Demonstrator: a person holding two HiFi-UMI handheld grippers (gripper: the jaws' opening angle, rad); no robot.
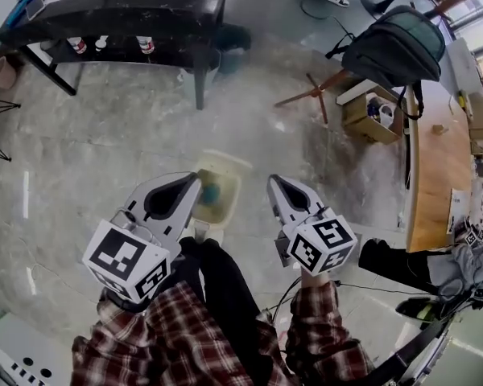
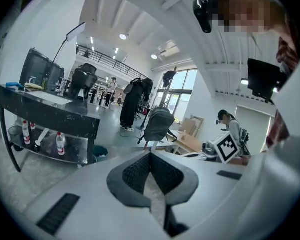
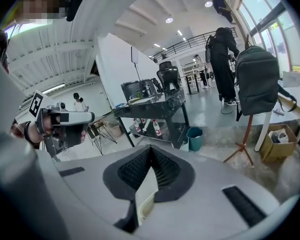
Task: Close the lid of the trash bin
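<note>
Grey left claw (image 1: 195, 180), right claw (image 1: 272, 182) closed, empty, flanking trash bin (image 1: 225, 167).

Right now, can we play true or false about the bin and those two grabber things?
1. The trash bin stands on the floor, showing between the left hand-held gripper and the right hand-held gripper in the head view. True.
2. The bin is closed. False: it is open, and something blue-green shows inside.
3. The left hand-held gripper is gripping the bin. False: its jaws are together on nothing.
4. A dark backpack sits farther off, beyond the bin. True.
</note>
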